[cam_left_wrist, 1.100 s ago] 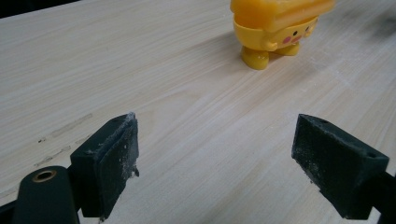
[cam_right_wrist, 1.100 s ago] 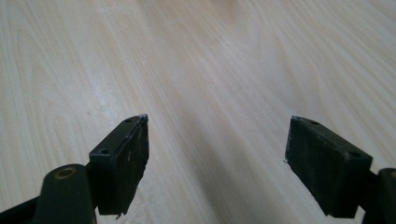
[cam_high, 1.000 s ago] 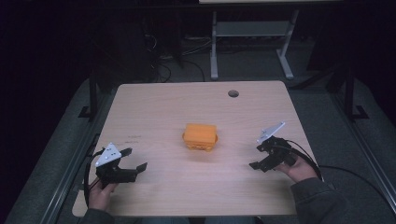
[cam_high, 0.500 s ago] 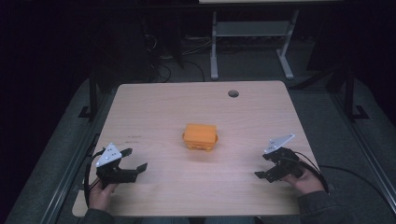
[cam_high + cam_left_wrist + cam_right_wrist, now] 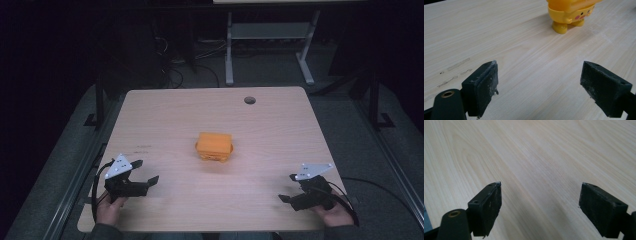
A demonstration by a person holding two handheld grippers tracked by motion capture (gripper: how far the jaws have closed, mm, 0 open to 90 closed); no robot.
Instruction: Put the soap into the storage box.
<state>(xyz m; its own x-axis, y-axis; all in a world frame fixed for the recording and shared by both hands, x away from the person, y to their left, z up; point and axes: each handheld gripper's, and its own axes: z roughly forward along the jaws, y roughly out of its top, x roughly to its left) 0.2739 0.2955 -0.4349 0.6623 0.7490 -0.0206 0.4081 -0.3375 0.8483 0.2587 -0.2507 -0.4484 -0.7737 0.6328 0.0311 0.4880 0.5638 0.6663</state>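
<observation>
Resting near the table's (image 5: pixel 165 115) front corners, both tongs, left (image 5: pixel 147 177) and right (image 5: pixel 285 192), gape empty; reaching the yellow toy (image 5: pixel 215 146) at centre likely comes next.

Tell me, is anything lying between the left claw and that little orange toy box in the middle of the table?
Nothing visible. Bare pale wood table lies between the open left claw and the orange plastic toy box with small feet; the left gripper view shows the same bare stretch.

Pale wood table (image 5: pixel 165 115) (round hole near far edge); orange toy (image 5: pixel 215 146) standing at centre.
</observation>
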